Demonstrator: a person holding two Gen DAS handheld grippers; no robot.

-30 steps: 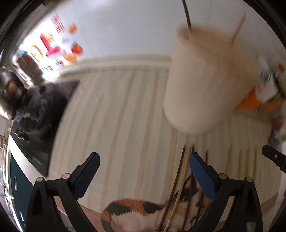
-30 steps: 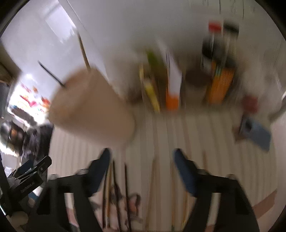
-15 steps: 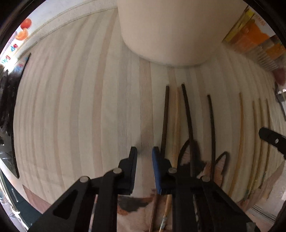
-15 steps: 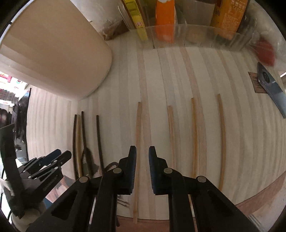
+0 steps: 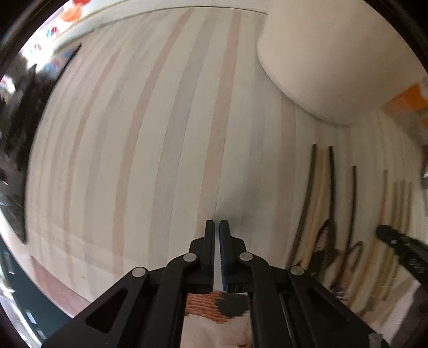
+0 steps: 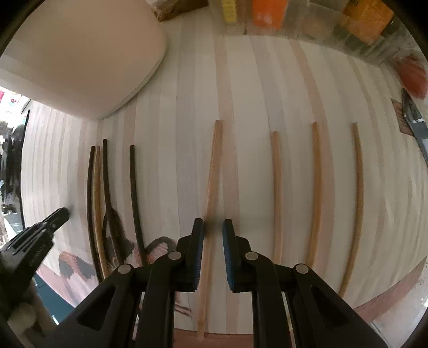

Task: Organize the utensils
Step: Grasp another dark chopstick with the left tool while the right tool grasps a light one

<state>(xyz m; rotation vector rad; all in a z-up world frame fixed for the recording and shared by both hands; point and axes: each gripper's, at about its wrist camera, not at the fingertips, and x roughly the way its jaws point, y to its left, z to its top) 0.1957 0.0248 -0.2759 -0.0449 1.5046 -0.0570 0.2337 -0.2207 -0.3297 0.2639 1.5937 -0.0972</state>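
Several chopsticks lie side by side on a striped pale wooden table (image 6: 240, 80). Dark ones (image 6: 133, 187) are at the left and also show in the left wrist view (image 5: 331, 187); light wooden ones (image 6: 315, 187) are at the right. A big cream holder cup (image 6: 80, 53) stands behind them, seen too in the left wrist view (image 5: 334, 59). My right gripper (image 6: 213, 224) is slightly open, its jaws either side of a light wooden chopstick (image 6: 214, 171) on the table. My left gripper (image 5: 217, 223) is shut and empty over bare table, left of the dark chopsticks.
Boxes and bottles in a clear bin (image 6: 294, 24) line the back. A blue phone (image 6: 413, 120) lies at the far right. A knitted cat-pattern cloth (image 5: 219, 307) lies at the near table edge. The left gripper shows in the right wrist view (image 6: 40, 235).
Both grippers dropped from the raised cup toward the table and closed up. The left gripper has since shifted left, away from the chopsticks, and shut fully. The right jaws have parted slightly around a light chopstick.
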